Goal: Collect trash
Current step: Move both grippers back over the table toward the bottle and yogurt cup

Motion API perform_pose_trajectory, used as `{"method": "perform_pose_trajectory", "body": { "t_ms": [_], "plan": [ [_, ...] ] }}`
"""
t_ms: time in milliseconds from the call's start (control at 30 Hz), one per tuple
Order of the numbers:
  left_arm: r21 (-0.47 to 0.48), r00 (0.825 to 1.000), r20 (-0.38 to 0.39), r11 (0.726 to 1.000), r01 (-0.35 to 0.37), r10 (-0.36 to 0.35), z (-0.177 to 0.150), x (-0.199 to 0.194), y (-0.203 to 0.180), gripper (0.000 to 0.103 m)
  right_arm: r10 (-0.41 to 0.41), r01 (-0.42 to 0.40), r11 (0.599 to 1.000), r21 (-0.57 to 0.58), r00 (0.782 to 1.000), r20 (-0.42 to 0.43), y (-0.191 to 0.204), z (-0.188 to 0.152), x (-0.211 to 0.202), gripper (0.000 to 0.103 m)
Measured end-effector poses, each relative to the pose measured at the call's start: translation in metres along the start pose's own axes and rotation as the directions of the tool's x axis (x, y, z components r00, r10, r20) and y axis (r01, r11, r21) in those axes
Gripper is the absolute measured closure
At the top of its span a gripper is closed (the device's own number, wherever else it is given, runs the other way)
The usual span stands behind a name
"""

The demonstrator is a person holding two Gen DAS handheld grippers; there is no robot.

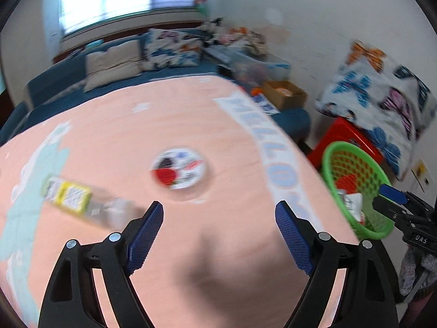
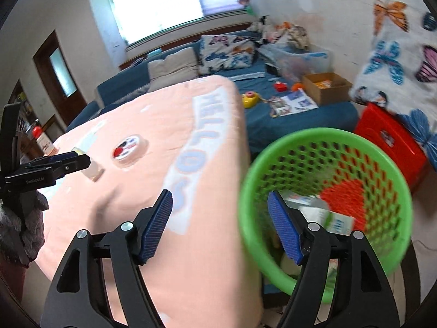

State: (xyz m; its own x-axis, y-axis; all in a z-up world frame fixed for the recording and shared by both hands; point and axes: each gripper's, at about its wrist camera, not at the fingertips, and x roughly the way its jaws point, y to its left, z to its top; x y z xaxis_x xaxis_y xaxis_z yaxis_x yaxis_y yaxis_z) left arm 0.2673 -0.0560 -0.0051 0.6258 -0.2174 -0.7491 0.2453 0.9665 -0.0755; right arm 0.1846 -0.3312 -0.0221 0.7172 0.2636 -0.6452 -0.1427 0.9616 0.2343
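Observation:
On the pink cloth table (image 1: 114, 136) lie a round printed lid (image 1: 180, 169) and, to its left, a clear bottle with a yellow label (image 1: 71, 196) on its side. My left gripper (image 1: 218, 210) hangs open above the cloth just short of the lid, nothing between its fingers. A green mesh basket (image 2: 327, 134) stands off the table's right edge with a white carton (image 2: 330, 218) and other scraps inside. My right gripper (image 2: 220, 195) is open and empty over the basket's left rim and the table edge. The lid (image 2: 128, 147) and the left gripper (image 2: 71, 161) show in the right wrist view.
A red plastic stool (image 2: 387, 136) stands behind the basket under a butterfly blanket (image 2: 396, 54). A blue sofa (image 2: 286, 114) with cushions, toys and a cardboard box (image 2: 325, 87) runs along the far side. A person's grey sleeve (image 2: 24, 232) is at the left.

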Motion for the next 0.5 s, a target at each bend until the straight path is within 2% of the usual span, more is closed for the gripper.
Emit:
{"method": "perform_pose_trajectory", "body": {
  "t_ms": [233, 500],
  "plan": [
    [-0.123, 0.995, -0.004, 0.987, -0.102, 0.102, -0.010, -0.016, 0.070, 0.022, 0.065, -0.068, 0.994, -0.087, 0.997, -0.038, 0.050, 0.016, 0.036, 0.026],
    [-0.223, 0.985, -0.020, 0.960, -0.170, 0.170, -0.022, -0.028, 0.124, 0.019, 0.125, -0.139, 0.974, -0.178, 0.988, -0.087, 0.103, 0.030, 0.079, 0.022]
  ]
}}
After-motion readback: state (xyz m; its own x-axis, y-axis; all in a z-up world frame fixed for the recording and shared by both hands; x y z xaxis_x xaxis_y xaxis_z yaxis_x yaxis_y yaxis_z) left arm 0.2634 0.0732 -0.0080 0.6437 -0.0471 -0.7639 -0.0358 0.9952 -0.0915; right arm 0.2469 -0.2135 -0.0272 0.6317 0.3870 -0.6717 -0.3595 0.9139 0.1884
